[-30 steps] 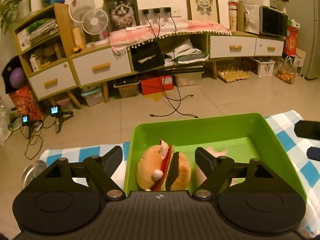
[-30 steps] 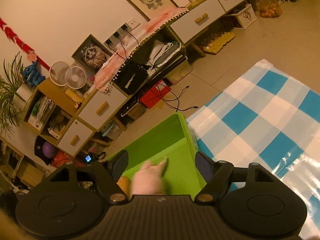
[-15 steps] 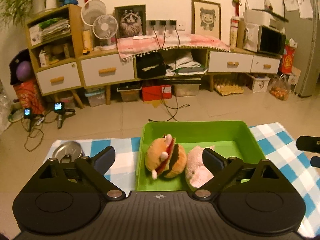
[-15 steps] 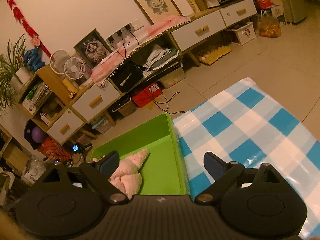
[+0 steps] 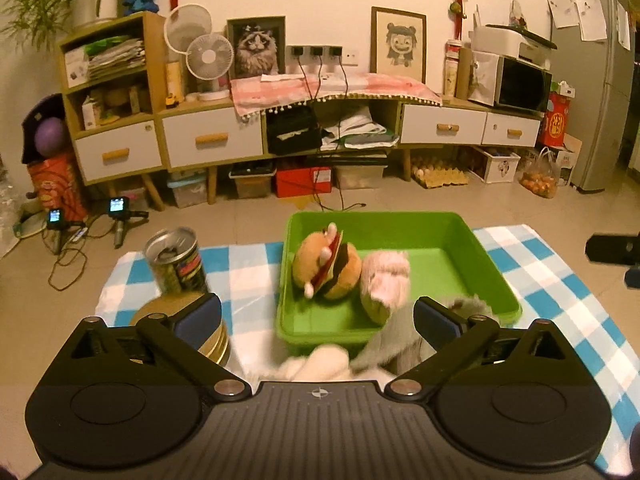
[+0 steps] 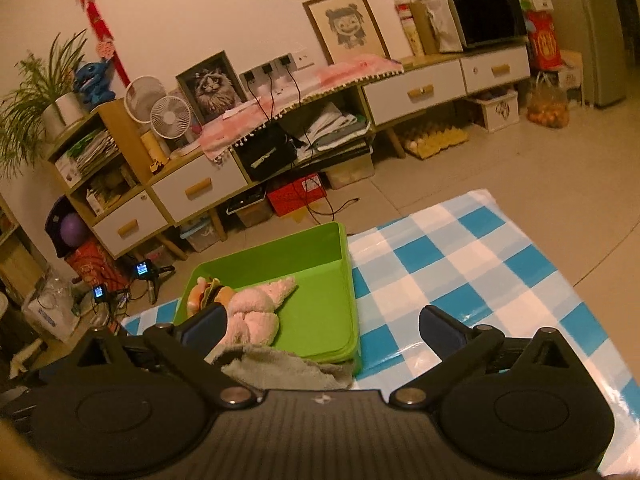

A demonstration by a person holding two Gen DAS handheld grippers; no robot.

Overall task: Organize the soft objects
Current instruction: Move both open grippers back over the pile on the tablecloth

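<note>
A burger plush (image 5: 326, 266) and a pink plush (image 5: 386, 278) lie touching inside the green bin (image 5: 472, 248) on the checked cloth (image 6: 460, 264); the left gripper (image 5: 316, 316) and right gripper (image 6: 324, 326) have just been opening, jaws wide, gripping nothing

open can (image 5: 178, 262) beside round tin (image 5: 188, 320) on checked tablecloth (image 5: 560, 280).

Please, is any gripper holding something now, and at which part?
Nothing is held. The left gripper and right gripper both have jaws open, just widened, away from the burger toy and pink toy in the bin.
</note>
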